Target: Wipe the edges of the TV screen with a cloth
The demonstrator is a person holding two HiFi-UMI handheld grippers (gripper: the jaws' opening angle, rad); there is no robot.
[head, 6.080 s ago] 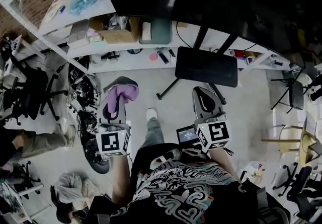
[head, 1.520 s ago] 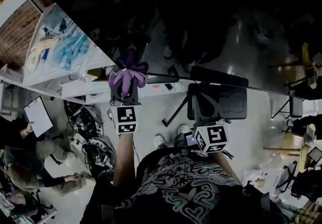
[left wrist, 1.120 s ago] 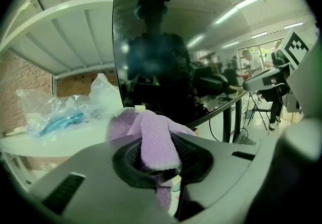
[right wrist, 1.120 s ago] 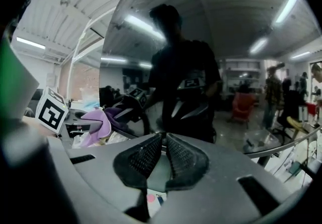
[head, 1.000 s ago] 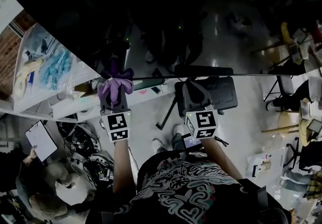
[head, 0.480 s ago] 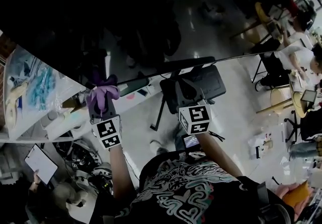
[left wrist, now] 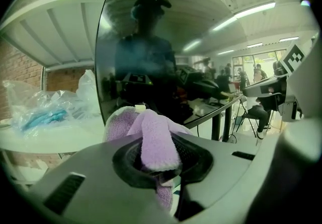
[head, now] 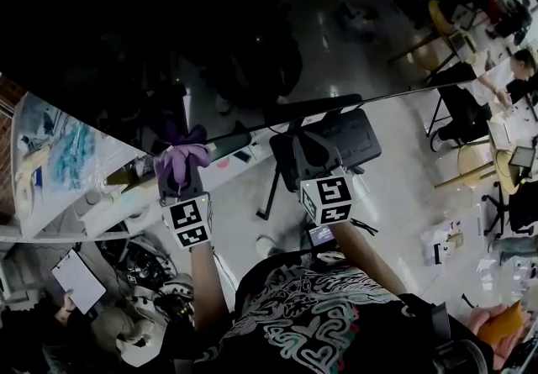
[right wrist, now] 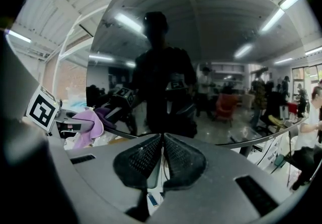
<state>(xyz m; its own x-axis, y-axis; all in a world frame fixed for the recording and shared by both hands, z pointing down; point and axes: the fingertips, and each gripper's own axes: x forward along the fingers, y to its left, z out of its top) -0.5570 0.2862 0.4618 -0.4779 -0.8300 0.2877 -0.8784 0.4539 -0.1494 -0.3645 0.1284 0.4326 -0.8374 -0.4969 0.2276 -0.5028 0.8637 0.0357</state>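
Nearest you, both your forearms reach up and forward from your patterned shirt (head: 311, 322), each ending in a marker cube.

Your left gripper (head: 179, 179) is clenched on the cloth (head: 181, 159). In the left gripper view the purple cloth (left wrist: 153, 140) is bunched between the two pads, a fold rising over them and a tail hanging below. In the right gripper view the cloth (right wrist: 85, 125) meets its own dark reflection in the glass, so it lies against the TV.

Your right gripper (head: 313, 154) is beside the left one, to its right and apart from it. Its pads are pressed together at the tips with nothing between them (right wrist: 162, 151). Its jaws point at the lower edge of the TV; you cannot tell from these views whether they touch it.

The TV (head: 252, 19) fills the upper part of the head view as a dark, mirror-like sheet. The cloth sits at its lower left corner, where the slanting left edge meets the bottom edge. Each gripper view shows your dim reflection in the screen (left wrist: 166, 47).

Under the bottom edge lies the black stand base (head: 336, 135) on the pale floor. Left of the TV a white shelf (head: 101, 213) carries a clear bag (left wrist: 45, 109) with something blue in it. Further off, at lower left, a seated person holds a clipboard (head: 78, 280), and chairs stand at far right.
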